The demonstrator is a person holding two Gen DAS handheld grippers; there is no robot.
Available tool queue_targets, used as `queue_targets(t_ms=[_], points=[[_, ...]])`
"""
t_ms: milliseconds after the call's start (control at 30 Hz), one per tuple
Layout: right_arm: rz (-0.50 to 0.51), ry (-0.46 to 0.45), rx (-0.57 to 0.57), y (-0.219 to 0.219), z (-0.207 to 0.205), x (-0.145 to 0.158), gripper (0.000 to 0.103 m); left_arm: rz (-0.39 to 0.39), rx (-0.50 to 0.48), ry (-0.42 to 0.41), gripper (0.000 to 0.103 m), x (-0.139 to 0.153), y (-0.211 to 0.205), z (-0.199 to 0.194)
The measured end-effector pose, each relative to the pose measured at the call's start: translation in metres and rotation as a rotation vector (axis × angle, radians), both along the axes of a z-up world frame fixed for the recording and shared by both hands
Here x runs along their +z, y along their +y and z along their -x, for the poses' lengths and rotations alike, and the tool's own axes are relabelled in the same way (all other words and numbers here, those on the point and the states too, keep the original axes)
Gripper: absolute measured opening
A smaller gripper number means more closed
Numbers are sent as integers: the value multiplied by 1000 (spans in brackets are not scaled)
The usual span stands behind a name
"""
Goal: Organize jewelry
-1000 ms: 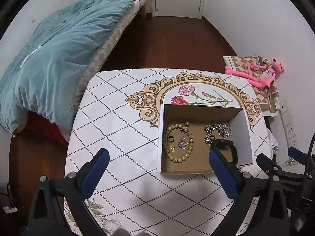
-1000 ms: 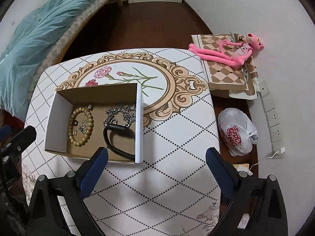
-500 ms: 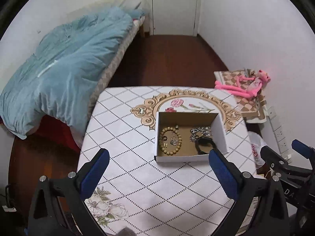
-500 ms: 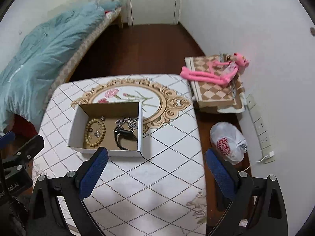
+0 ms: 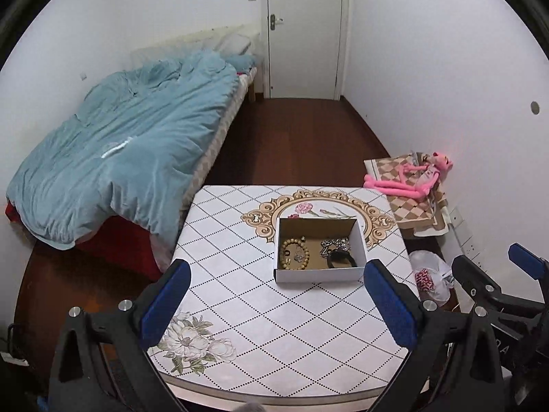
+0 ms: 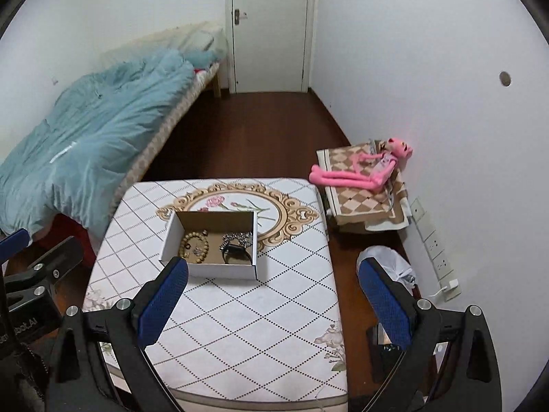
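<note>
White walls [image 5: 429, 68], closed white door [image 5: 303, 34], dark wooden floor [image 5: 291, 137]. Bed [image 5: 212, 151] under rumpled blue duvet [image 5: 120, 151] along left wall; patterned table [image 6: 240, 309] nearest.

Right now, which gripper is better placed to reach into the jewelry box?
Left, marginally. The box lies ahead between the left gripper fingers; from the right gripper it sits off toward its left finger. Both are open, empty.

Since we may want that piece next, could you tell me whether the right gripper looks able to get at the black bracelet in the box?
Probably yes: the right gripper is open and empty, the box has no lid, and the black bracelet lies uncovered by its right wall, though the gripper is well back.
</note>
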State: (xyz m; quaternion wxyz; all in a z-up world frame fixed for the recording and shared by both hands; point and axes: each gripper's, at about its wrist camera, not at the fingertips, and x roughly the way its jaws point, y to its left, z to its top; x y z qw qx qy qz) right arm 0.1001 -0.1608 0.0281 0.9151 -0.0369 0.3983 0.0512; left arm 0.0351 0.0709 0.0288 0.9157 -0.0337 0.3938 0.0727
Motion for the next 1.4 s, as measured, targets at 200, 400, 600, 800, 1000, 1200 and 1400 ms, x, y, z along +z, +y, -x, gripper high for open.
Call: queue_targets(t_ms=[200,400,600,800,1000,1200,1400], points=[[-8,-55,-1,-4,28,27,103,-5,6,-45,103,21,1,20],[-23,-70,-1,-7,40,43,103,0,12,-47,103,27,1,28],[-13,-62,-14,-8,35,44,103,17,8,-3,103,20,2,15],[-6,-34,-26,-9,11,37,103,-8,17,40,103,10,0,-9],[-3,15,-24,-6,-20,23,103,-16,16,86,103,-1,1,-34],[5,55,-32,-2,-44,6,103,-12,16,134,103,-14,2,-54],[31,110,-27,3,-64,-16,103,-13,30,177,103,-33,7,-67]])
